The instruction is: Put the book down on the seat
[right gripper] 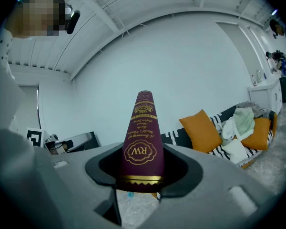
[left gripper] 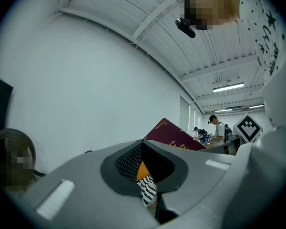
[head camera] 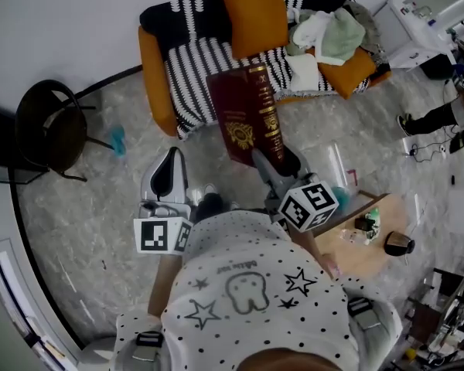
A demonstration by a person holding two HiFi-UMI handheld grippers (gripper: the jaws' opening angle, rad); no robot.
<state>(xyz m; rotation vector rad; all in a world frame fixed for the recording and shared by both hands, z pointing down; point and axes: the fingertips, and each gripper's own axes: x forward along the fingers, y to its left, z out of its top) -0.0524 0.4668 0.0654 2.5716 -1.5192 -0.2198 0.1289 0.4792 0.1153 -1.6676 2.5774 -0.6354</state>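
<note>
Two grippers are up in front of the sofa (head camera: 156,72), and only one has work. The right gripper (right gripper: 142,174) is clamped on the lower end of the dark red book (head camera: 246,114), spine toward its camera. The book stands nearly upright, leaning a little. It hangs over the floor just short of the sofa's front edge, not yet on the seat (head camera: 192,66).

I'd call this the carry, with the set-down still to come. The next move calls for reaching over the striped seat, tipping the book flat and lowering it before letting go. It should stay clear of the orange cushion (head camera: 251,14) and the heap of clothes (head camera: 329,33) at the sofa's far end.

The left gripper (head camera: 167,178) is held level, short of the sofa, beside the other. Its jaws seem to meet at the tips and hold nothing.
</note>
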